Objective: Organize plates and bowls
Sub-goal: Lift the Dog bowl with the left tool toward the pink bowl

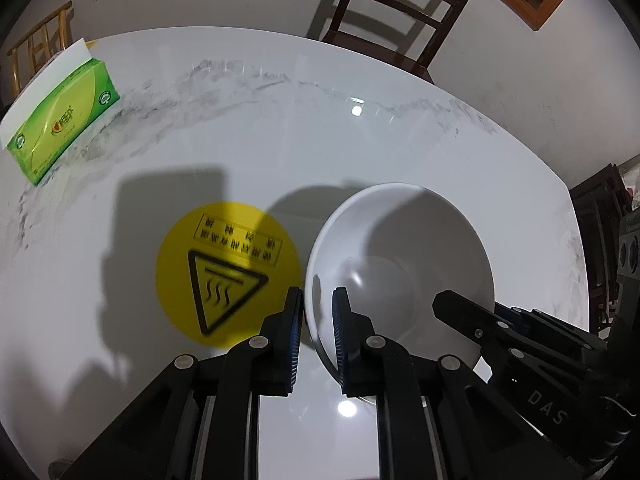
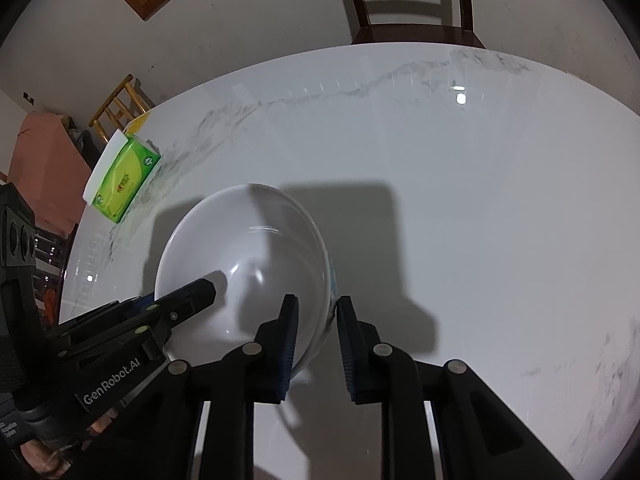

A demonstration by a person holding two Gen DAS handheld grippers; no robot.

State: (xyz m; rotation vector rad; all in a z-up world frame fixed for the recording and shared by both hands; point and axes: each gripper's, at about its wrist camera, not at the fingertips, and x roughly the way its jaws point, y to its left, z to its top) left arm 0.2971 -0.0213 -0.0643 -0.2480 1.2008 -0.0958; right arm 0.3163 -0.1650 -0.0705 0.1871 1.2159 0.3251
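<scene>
Item: glossy white ceramic bowl (image 1: 400, 264), rigid, slippery, breakable. My left tongs (image 1: 318, 308) and right tongs (image 2: 318, 316) pinch opposite rims; I judge that hold best.

The left claw (image 1: 318, 304) straddles the near-left rim of a white bowl (image 1: 400, 264), one finger inside, one outside, pads closed on the wall; the right claw (image 1: 452, 304) reaches in from the right; a yellow warning sticker (image 1: 228, 272) lies just left on the marble desk (image 1: 280, 140); a green tissue box (image 1: 60, 120) sits far left; a dark chair (image 1: 396, 12) stands behind.
</scene>
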